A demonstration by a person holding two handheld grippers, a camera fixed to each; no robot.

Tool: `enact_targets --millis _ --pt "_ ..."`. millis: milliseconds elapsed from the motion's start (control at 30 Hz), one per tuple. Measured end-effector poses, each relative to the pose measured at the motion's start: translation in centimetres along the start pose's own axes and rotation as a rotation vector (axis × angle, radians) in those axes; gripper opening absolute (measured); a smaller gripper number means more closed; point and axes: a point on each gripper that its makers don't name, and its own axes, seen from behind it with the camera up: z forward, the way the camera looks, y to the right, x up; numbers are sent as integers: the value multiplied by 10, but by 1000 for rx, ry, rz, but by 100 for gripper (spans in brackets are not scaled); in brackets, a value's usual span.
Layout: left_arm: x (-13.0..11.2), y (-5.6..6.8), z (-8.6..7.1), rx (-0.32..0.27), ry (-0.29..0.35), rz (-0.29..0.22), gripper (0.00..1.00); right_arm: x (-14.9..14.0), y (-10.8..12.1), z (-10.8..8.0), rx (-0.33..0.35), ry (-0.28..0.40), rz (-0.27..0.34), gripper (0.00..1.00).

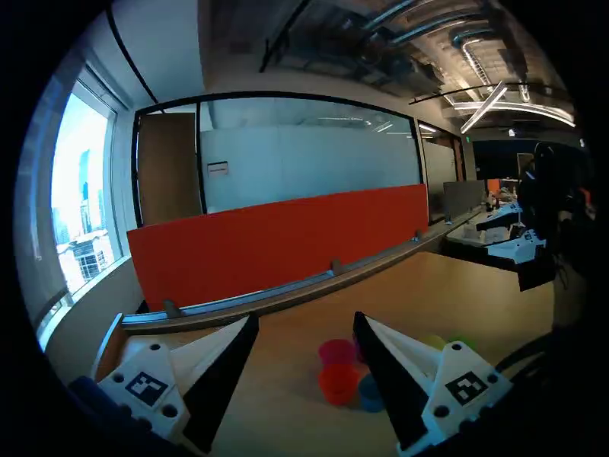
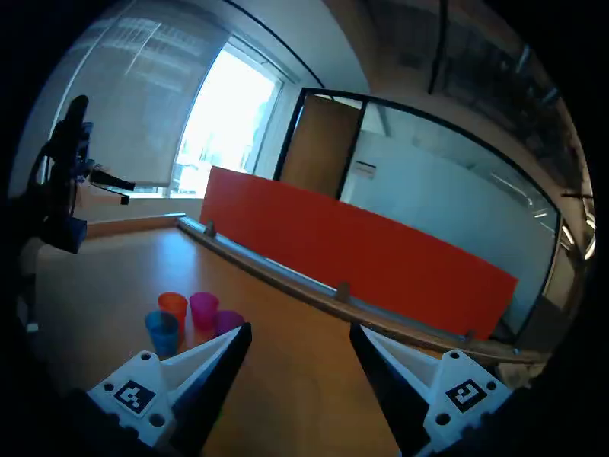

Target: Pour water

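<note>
Your left gripper (image 1: 304,316) and your right gripper (image 2: 299,327) were both wide open and held nothing.
You kept them raised over the wooden table (image 1: 457,289), pointing forward, probably because no cup had been chosen yet. In the left gripper view, a pink cup (image 1: 337,352), an orange cup (image 1: 339,381) and a blue cup (image 1: 371,392) stood close together on the table, just beside one finger. In the right gripper view, a purple cup (image 2: 227,321) stood in the same group. They were likely grouped so that pouring from one cup to another needed only a short move. Whether any cup had water in it could not be told.
</note>
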Motion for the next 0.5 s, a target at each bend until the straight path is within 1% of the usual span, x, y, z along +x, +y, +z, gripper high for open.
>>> enact_targets --millis 67,167,367,500 --pt "-4 2 2 -20 -20 -3 92 0 -3 -1 26 -10 -10 100" --pt "-8 5 4 -44 -38 1 92 1 -2 -3 47 -26 -25 100" --pt "-13 12 9 -77 -57 10 92 2 0 -5 63 -44 -62 100" --pt "-14 18 11 -103 -64 15 92 0 -4 -3 80 -58 -81 100"
